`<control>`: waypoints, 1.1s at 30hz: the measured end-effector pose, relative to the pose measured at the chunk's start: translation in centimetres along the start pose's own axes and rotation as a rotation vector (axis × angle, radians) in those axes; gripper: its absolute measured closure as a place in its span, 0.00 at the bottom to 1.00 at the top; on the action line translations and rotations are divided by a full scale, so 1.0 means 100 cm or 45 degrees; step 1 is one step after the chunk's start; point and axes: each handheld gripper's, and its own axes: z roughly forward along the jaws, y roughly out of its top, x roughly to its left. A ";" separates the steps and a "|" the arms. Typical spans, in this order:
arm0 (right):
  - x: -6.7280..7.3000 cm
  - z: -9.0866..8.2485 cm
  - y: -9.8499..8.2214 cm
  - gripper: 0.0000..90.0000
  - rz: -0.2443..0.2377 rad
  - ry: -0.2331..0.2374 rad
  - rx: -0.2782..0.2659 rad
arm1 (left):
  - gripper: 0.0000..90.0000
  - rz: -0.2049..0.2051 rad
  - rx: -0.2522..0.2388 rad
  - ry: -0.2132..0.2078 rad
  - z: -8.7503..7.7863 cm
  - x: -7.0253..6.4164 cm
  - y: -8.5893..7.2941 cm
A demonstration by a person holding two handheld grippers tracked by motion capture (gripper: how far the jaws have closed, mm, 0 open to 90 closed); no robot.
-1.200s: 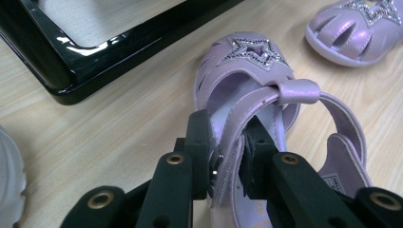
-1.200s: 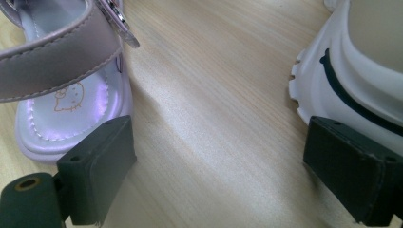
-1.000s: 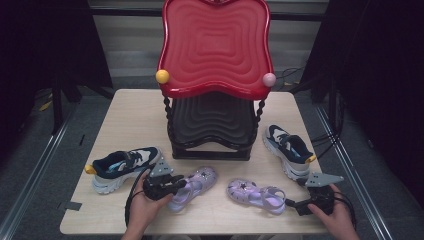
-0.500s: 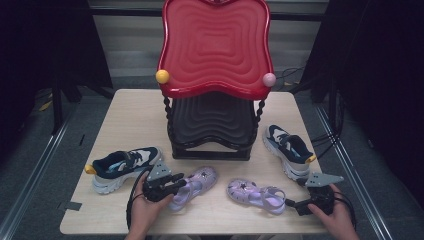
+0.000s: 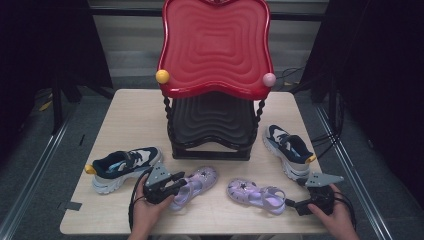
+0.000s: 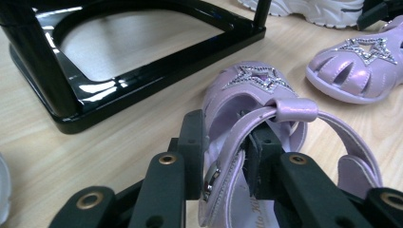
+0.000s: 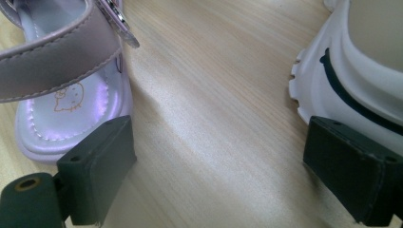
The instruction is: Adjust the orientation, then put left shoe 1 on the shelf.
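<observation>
Little can be read. In the left gripper view, the insole of the left sandal [image 6: 247, 209] bears small cursive lettering at its heel end; it begins "ello Ki" and the rest runs off the picture's bottom edge, so the whole word cannot be told. In the right gripper view, the insole of the right sandal [image 7: 71, 109] bears a faint line drawing of a small figure, with no letters legible beside it. The sneakers, the rack and the bench carry no lettering that can be made out at this size.
</observation>
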 end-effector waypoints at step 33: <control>0.000 0.000 0.000 0.10 0.005 0.001 -0.002 | 0.90 0.044 -0.111 0.046 -0.007 -0.008 0.016</control>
